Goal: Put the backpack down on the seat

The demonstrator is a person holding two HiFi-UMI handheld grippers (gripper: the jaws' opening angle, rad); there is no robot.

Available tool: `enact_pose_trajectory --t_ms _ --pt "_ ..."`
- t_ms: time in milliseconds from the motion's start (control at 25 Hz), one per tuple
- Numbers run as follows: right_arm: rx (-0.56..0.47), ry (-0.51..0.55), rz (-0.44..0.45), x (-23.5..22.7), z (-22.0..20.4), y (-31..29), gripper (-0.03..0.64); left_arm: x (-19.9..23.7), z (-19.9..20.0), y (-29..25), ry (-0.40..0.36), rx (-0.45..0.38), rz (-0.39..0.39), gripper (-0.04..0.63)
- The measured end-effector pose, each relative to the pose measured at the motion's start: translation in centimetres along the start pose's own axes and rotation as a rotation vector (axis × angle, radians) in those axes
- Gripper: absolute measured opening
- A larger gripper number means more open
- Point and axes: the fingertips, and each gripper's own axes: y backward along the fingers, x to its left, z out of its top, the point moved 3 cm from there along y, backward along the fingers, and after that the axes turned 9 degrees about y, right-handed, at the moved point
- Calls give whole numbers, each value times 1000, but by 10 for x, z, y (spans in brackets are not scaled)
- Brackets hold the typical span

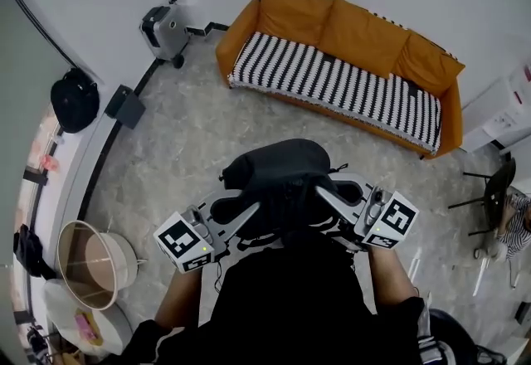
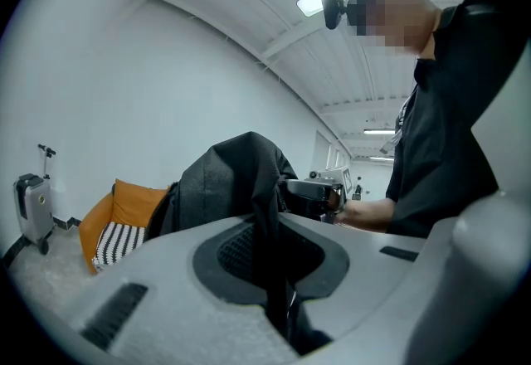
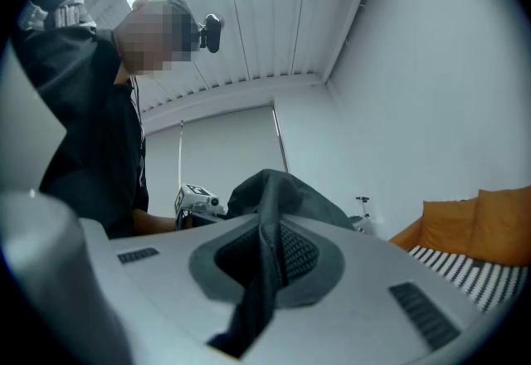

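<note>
I hold a black backpack (image 1: 278, 177) up in front of me, between both grippers. My left gripper (image 1: 247, 211) is shut on a black strap (image 2: 270, 268) of the backpack (image 2: 236, 177). My right gripper (image 1: 325, 194) is shut on another strap (image 3: 259, 276) of the backpack (image 3: 286, 189). Some way ahead stands an orange sofa (image 1: 357, 36) whose seat (image 1: 332, 83) has a black-and-white striped cover. The sofa (image 2: 116, 218) shows at the left in the left gripper view, and the sofa (image 3: 481, 243) at the right in the right gripper view. Each gripper view catches the other gripper beyond the bag.
A grey ride-on suitcase (image 1: 166, 30) stands by the wall left of the sofa. A black bag (image 1: 75, 100) and a dark box (image 1: 124, 106) are at the left, a round tub (image 1: 93, 264) at the lower left. A white cabinet (image 1: 498, 114), a black chair (image 1: 498, 185) and a seated person (image 1: 514, 226) are at the right.
</note>
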Motion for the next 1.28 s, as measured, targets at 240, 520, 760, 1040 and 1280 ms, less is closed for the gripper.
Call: enact_pose_trajectory --t_ms 240,520,760,1040,1280 --pt "-10 -17 37 -51 6 -4 29 32 22 -34 14 -1 31 35" --pt "-31 -40 72 -100 8 1 29 54 34 -72 51 -2 61 35" --pt "-39 -64 101 -141 0 -4 29 86 43 -98 65 -14 112 35" --pt "-48 -92 118 -184 -10 1 29 114 56 -134 72 -29 137 35" --pt "-44 -108 116 -209 -13 -5 29 135 66 -149 78 -35 140 35"
